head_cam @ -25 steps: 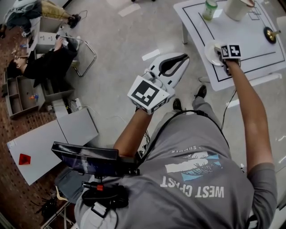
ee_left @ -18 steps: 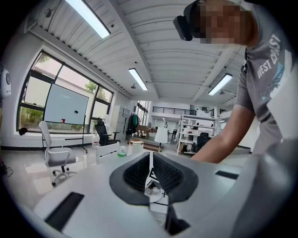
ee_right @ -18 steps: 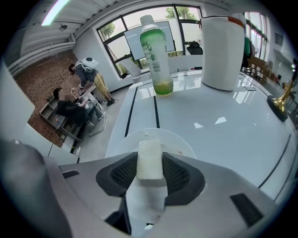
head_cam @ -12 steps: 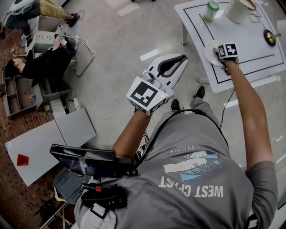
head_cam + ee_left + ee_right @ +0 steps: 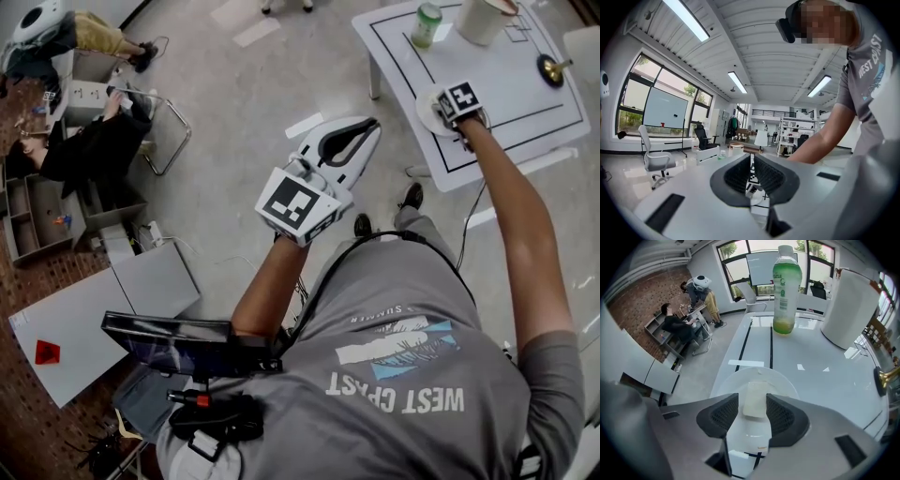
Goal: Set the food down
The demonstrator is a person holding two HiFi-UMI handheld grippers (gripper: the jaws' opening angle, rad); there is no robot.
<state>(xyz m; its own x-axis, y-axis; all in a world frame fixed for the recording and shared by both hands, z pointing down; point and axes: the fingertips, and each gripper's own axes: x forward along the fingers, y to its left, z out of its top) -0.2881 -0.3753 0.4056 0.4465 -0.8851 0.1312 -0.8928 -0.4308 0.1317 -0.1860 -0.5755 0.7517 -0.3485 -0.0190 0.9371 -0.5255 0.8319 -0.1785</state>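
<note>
Fingers of the right gripper are closed around a pale, flat slab of food, one dark pad at each of its long sides. The slab hangs low over a white plate near the edge of the white table. Whether its underside already touches the plate cannot be told. Beyond the plate stand a green bottle and a tall white container, well apart from the food.

Over the last second very little has changed. In the head view the right gripper has stayed at the same spot over the plate; only the camera has shifted a little, sliding the table to the left in the picture. The left gripper is still raised over the floor, clear of the table. Its own view shows its fingers nearly together with only a thin slit, and nothing between them.

Judging from this, the carrying is done and the food is in place above the plate. What seems left is to part the right fingers and lift away without dragging the slab
</note>
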